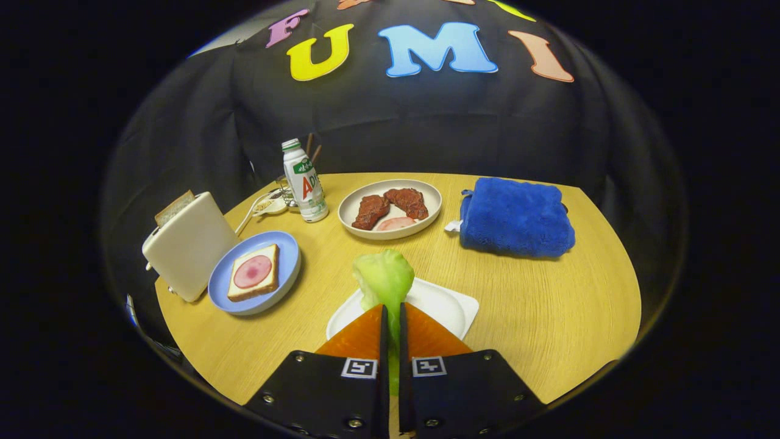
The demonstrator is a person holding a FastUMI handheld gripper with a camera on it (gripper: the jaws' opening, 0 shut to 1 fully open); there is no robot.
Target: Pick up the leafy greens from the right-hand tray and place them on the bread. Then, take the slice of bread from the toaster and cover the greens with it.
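Pale green leafy greens point(384, 280) are pinched between the two fingers of the gripper point(391, 317), which stand nearly closed with only a thin slit between them; the leaf rises past the fingertips and a strip of it shows lower down in the slit. Under and just beyond the fingers lies a white tray point(448, 305) on the wooden table point(548, 317). Ahead and to the left sits a blue plate point(286, 268) bearing a slice of bread point(254, 272) topped with a round pink piece. Just left of that plate stands a cream toaster point(186, 250), with another bread slice point(173, 207) poking up from its slot. Farther on, in the middle, a beige oval dish point(390, 207) holds reddish-brown meat pieces. To its left stands a white bottle point(304, 183) beside a spoon rest, and to its right lies a folded blue towel point(515, 217).
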